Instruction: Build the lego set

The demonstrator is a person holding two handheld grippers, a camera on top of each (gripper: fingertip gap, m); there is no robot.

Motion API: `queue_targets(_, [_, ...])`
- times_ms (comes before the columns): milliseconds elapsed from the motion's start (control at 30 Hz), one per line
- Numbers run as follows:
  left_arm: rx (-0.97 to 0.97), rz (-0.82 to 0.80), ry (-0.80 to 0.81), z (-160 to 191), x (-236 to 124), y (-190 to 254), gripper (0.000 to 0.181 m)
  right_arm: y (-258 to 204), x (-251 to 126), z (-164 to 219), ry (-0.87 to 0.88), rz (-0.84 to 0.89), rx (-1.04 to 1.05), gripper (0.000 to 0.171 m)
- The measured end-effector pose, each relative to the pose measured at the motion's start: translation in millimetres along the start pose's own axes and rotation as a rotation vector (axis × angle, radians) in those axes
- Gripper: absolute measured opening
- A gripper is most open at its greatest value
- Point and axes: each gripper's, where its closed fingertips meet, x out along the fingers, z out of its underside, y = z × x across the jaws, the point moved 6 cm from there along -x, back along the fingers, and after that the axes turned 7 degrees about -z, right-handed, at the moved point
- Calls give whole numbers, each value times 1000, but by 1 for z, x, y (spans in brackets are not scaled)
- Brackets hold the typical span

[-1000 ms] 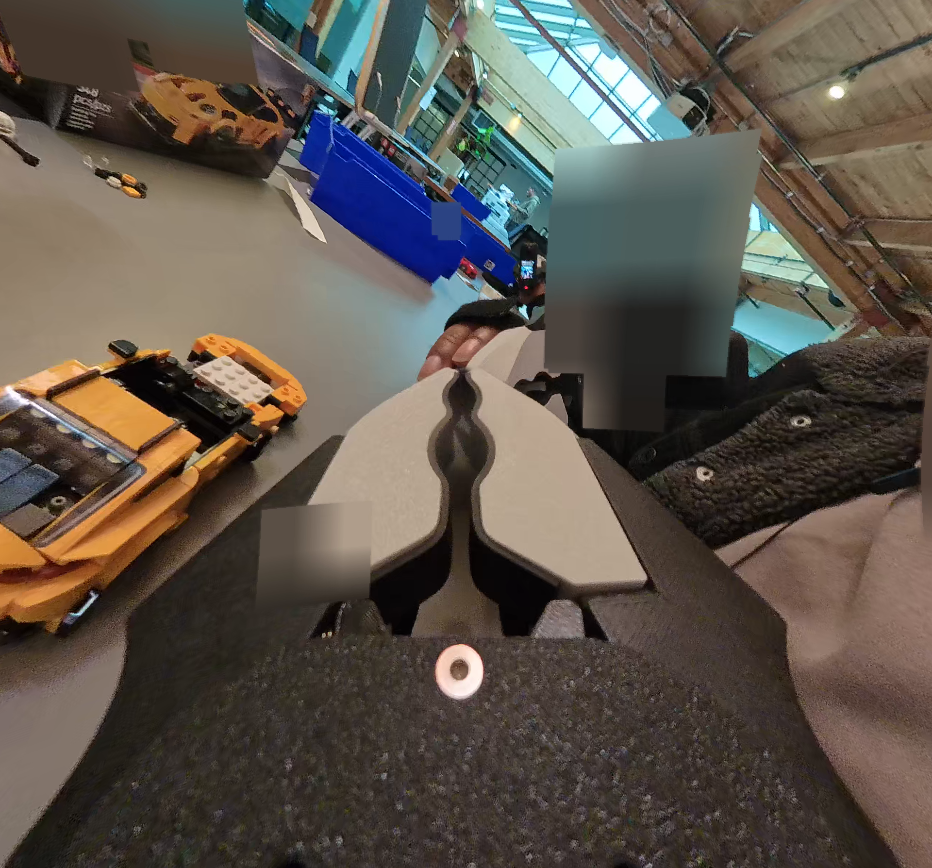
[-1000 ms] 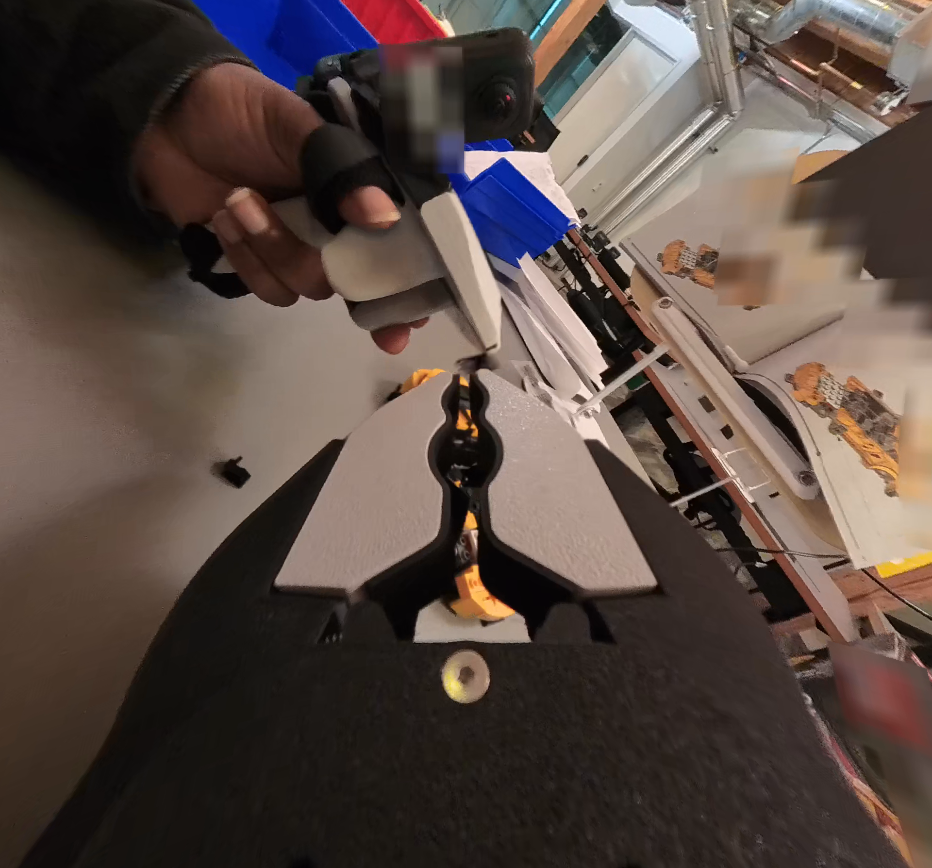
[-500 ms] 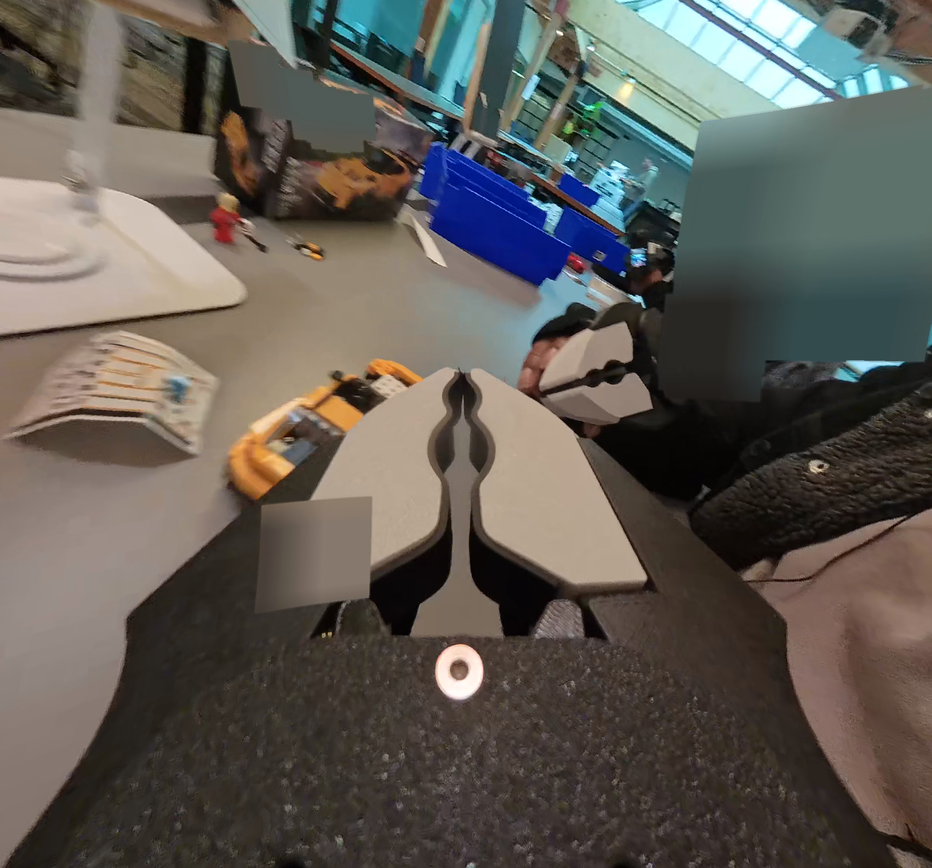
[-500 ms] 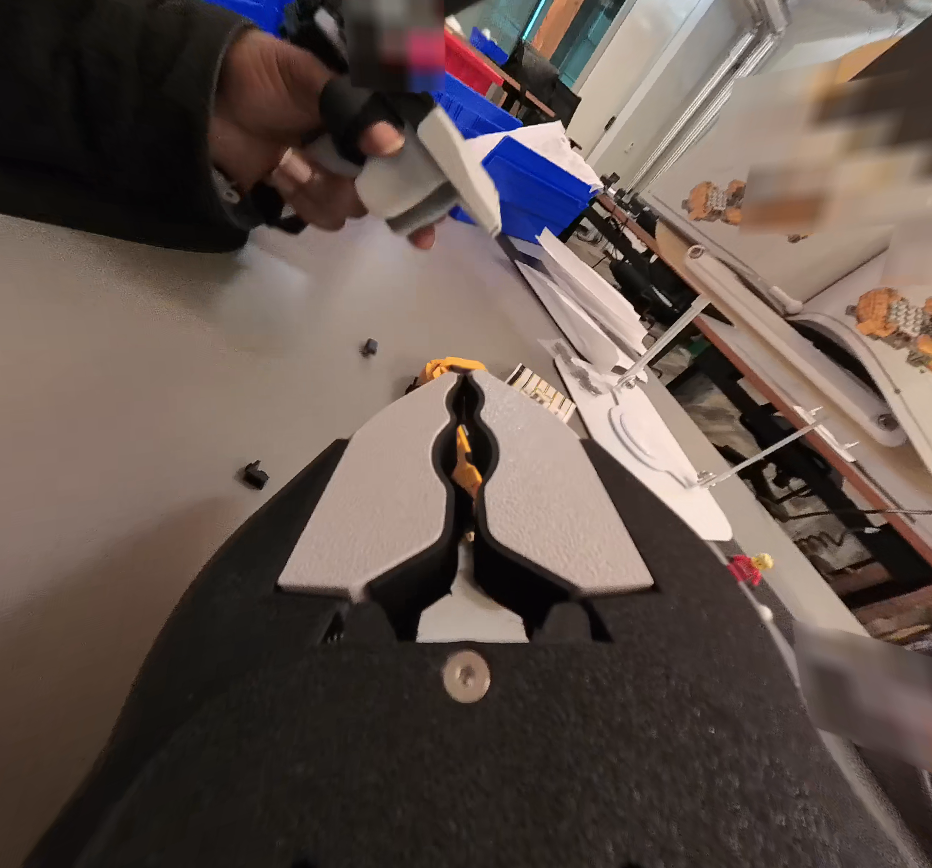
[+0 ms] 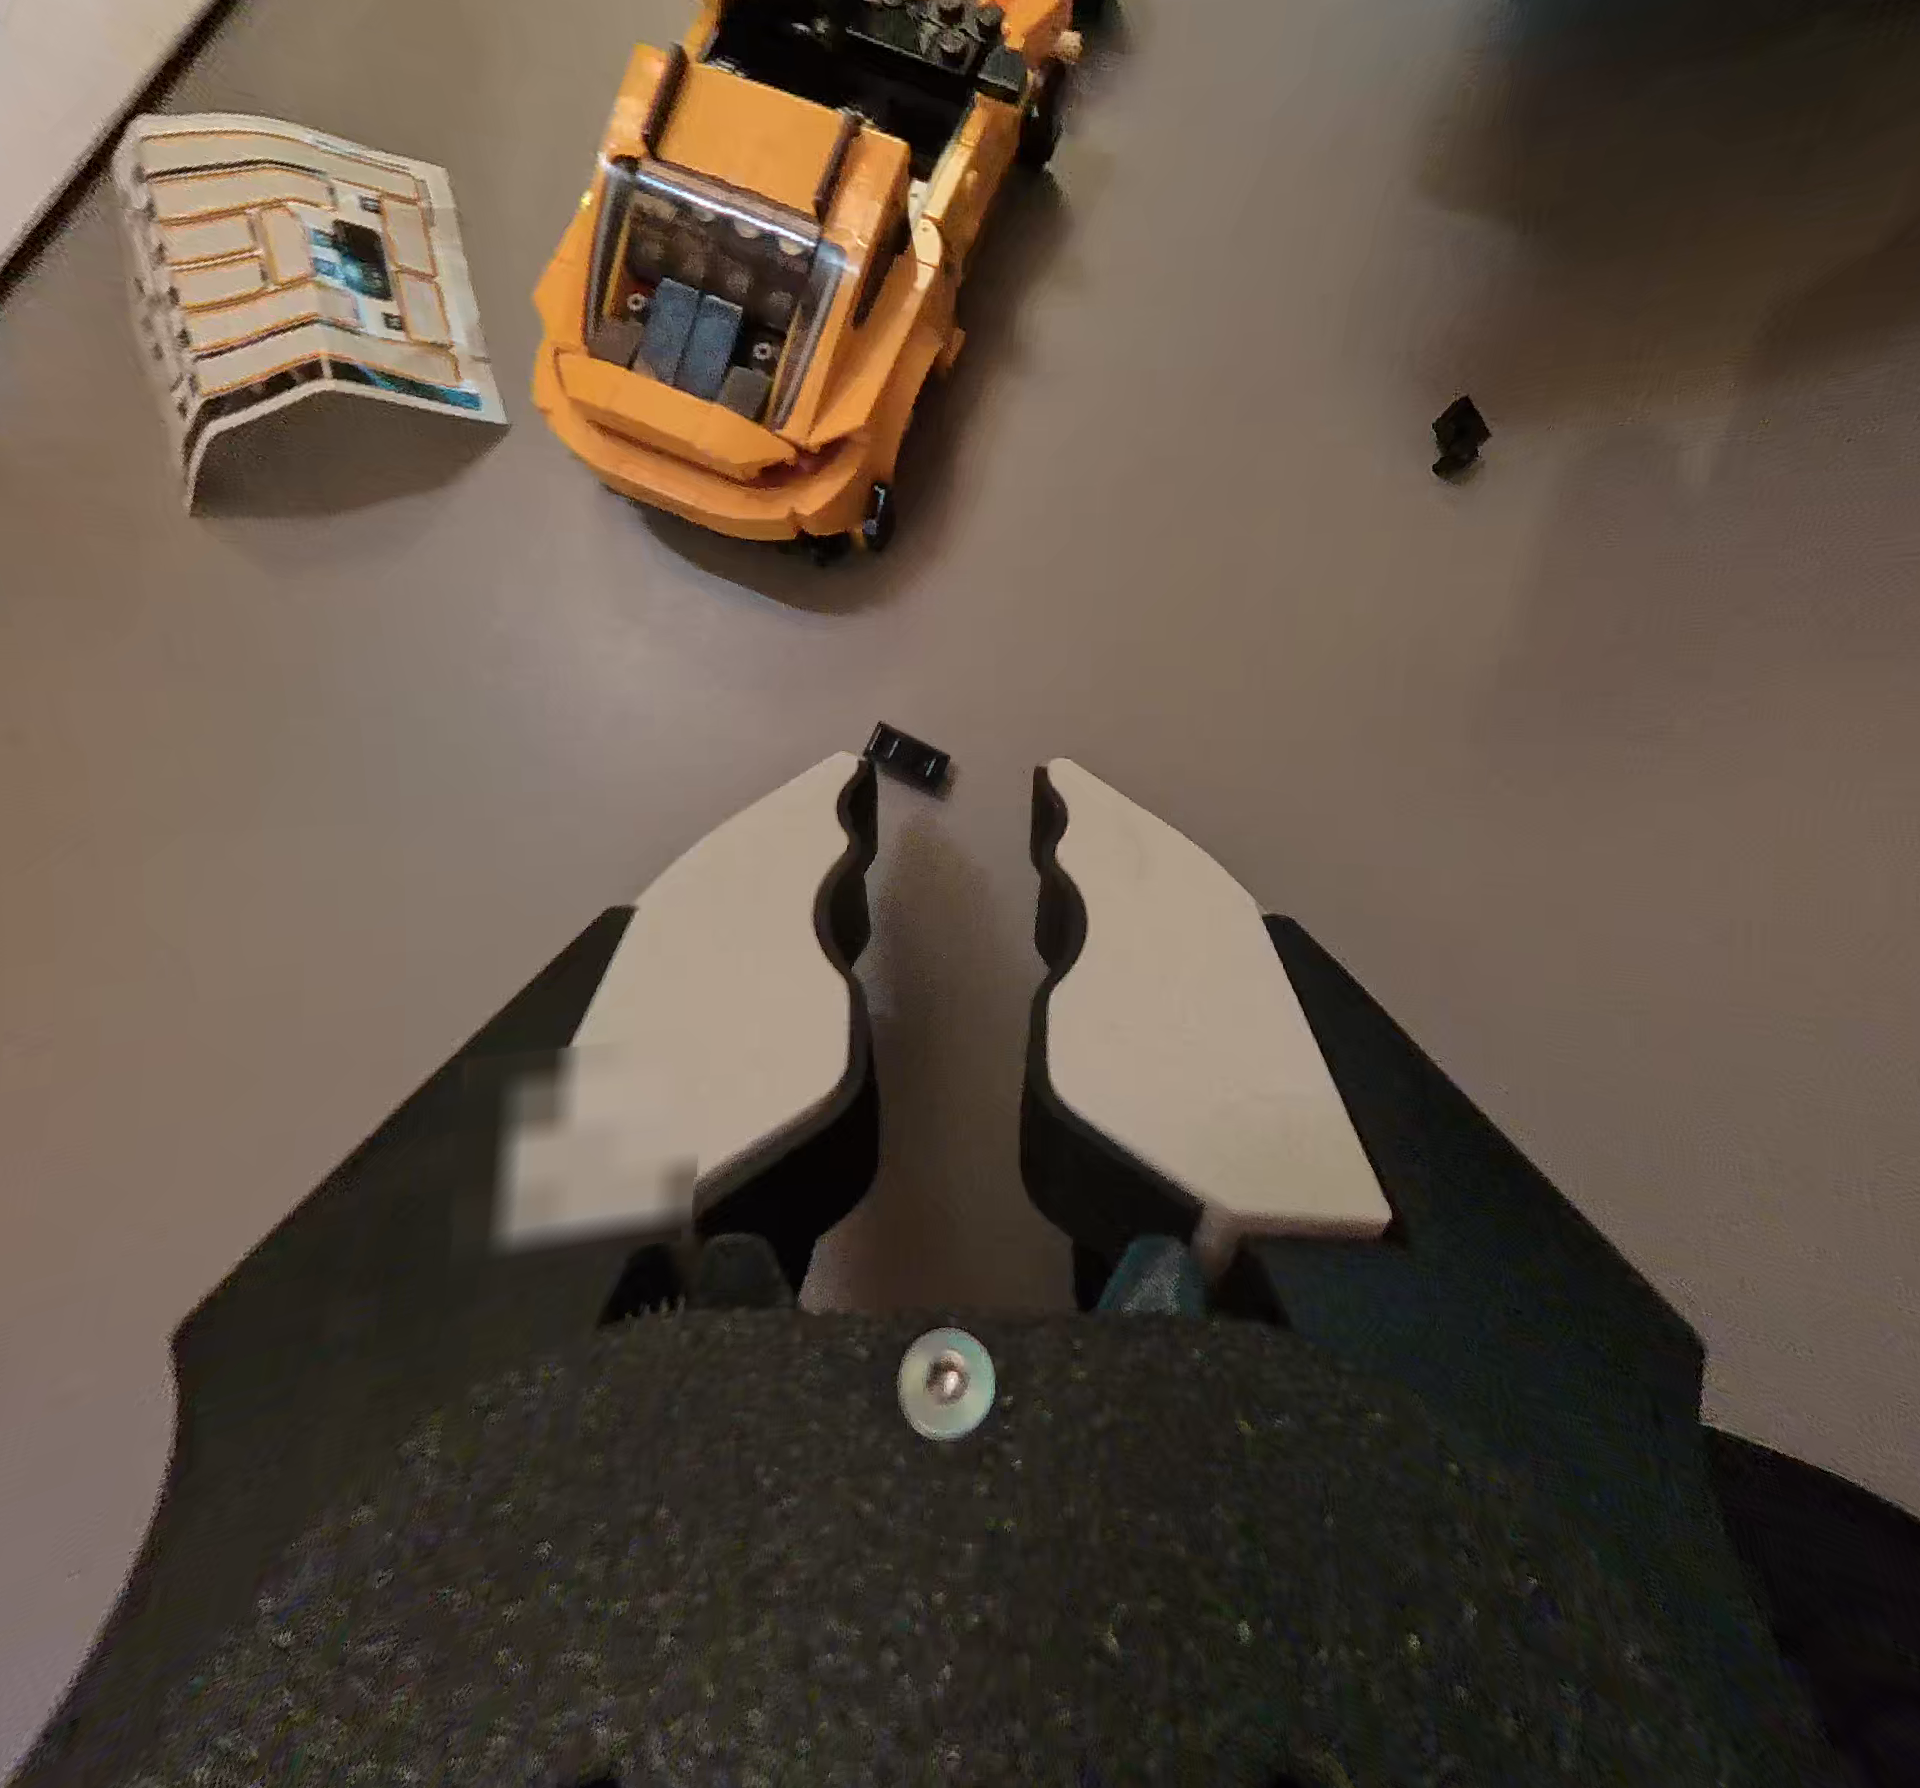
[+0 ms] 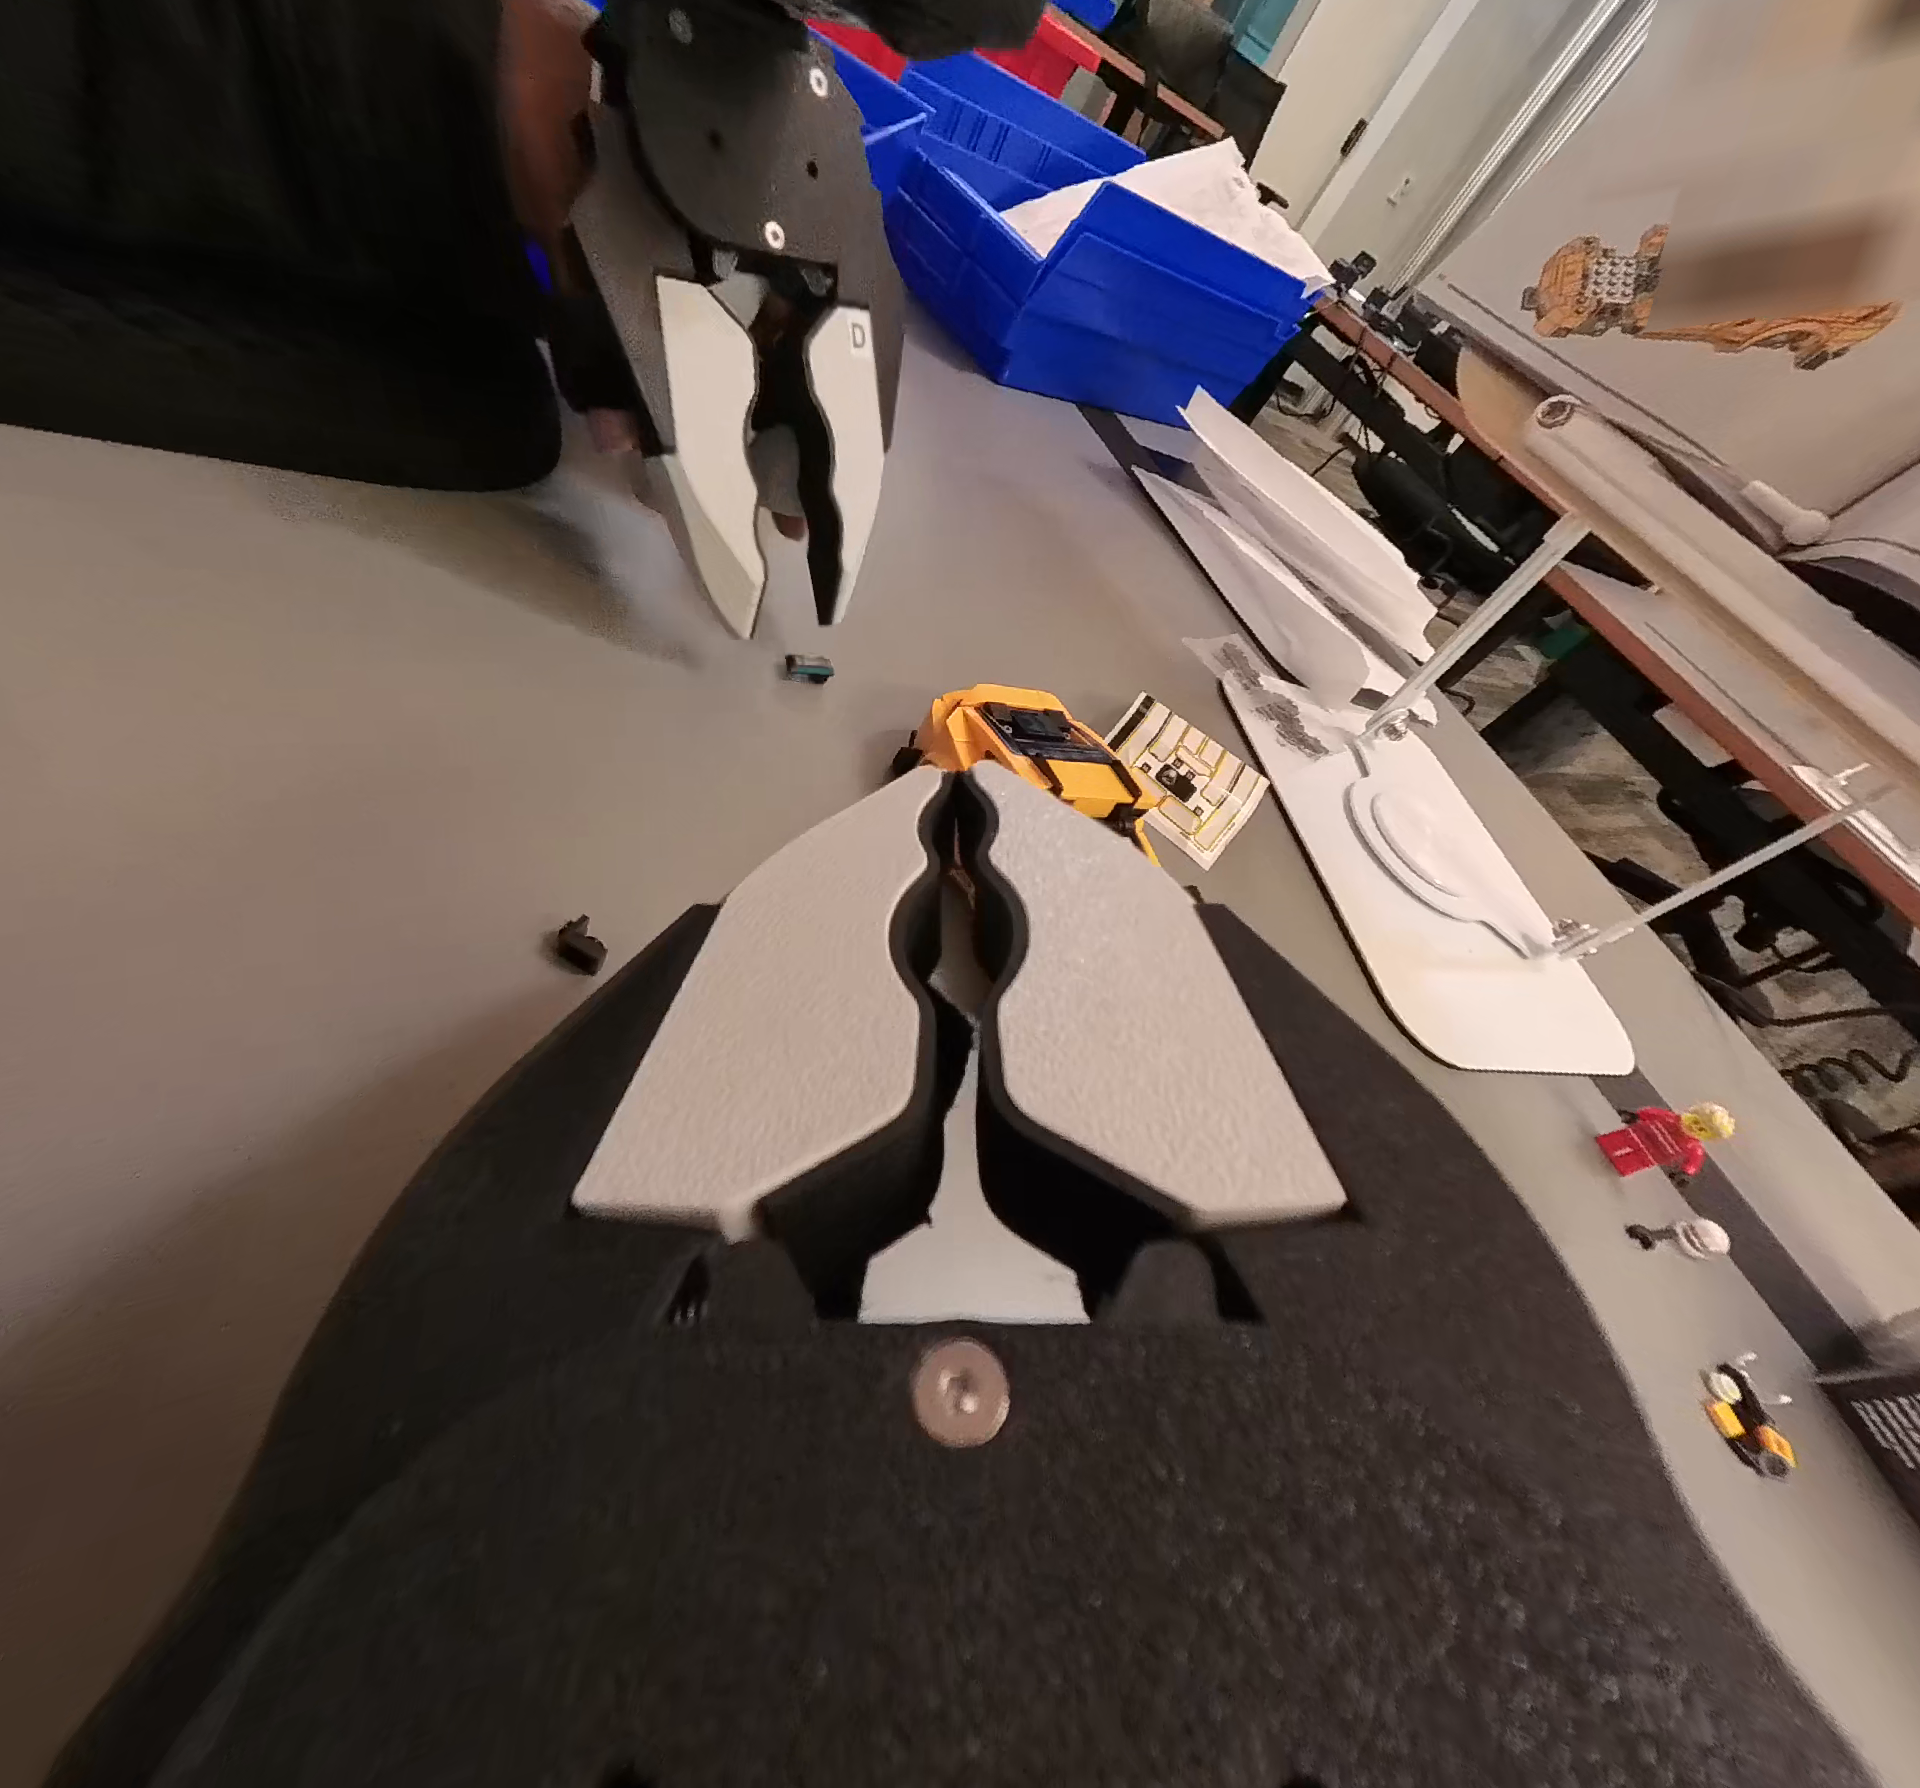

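Left tool (image 5: 948, 782), jaws apart, above small black piece (image 5: 911, 757).

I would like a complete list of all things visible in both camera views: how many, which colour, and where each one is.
Lego car: 1, orange and black, on the grey table, ahead of the left gripper.
Small flat piece: 1, black, just beyond the left fingertips.
Small loose piece: 1, black, to the car's right.
Sticker sheet: 1, white and orange, curled, left of the car.
Bins: several, blue, far table edge.
Minifigure: 1, red, lying at the right edge.
White stand base: 1, beside the sheet.
Left gripper: open, above the table.
Right gripper: shut, empty as far as visible.
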Motion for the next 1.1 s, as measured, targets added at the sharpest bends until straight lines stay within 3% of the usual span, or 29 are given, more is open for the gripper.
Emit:
queue_targets(267, [-67,-20,-120,0,16,-1,23,0,2,1,-19,-16,11,0])
queue_targets(467, [-64,9,-87,-5,21,4,7,-2,4,3,-32,-34,20,0])
queue_targets(667, [-229,437,131,-27,13,31,7,-15,6,-1,21,-161,25,0])
queue_targets(833, [-312,870,268,-53,1,60,7,-34,4,-14,104,-296,-26,14])
queue_targets(933, [-361,1024,272,-62,2,70,7,-44,2,-19,109,-341,-97,18])
queue_targets(1100, [-387,1129,242,-66,5,80,7,-52,3,-21,98,-349,-176,16])
